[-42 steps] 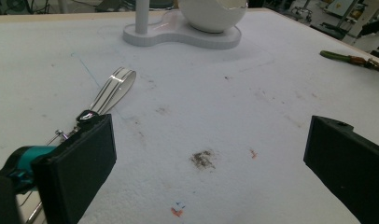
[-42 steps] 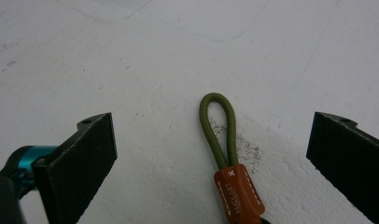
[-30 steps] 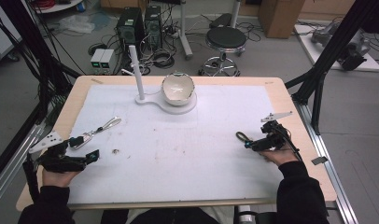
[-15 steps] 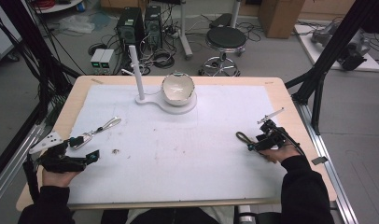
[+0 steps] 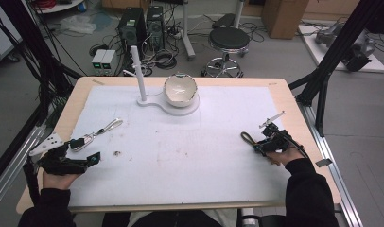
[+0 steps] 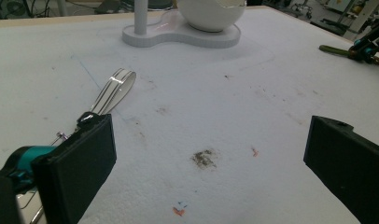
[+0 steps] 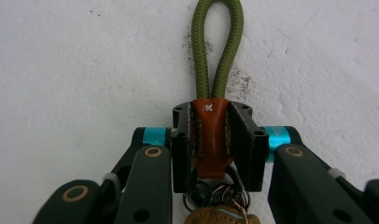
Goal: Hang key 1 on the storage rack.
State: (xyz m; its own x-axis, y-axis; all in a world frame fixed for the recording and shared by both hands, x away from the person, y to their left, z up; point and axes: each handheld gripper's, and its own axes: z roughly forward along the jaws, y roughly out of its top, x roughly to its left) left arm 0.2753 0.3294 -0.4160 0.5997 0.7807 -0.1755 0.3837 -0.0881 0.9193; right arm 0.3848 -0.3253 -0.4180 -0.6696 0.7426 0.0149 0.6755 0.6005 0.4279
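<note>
The right claw (image 7: 210, 140) has just been closing, and its two black jaws now clamp the brown leather tab (image 7: 209, 135) of a keychain strap. The strap's olive-green cord loop (image 7: 216, 51) runs straight out ahead of the jaw tips and lies flat on the white desk (image 7: 75, 70). Behind the tab, toward the claw's body, dark key rings (image 7: 215, 191) bunch together over a tan leather piece.

In the high view the right claw (image 5: 263, 143) sits near the desk's right edge, the green loop just to its left.

The left claw (image 6: 206, 172) stands wide open with nothing between its jaws, only the stained white surface. Just ahead of its left jaw lies a second strap with a striped loop (image 6: 114, 88). Well beyond both claws stands a white stand (image 5: 169, 101) carrying a post and a bowl (image 5: 180, 90).
</note>
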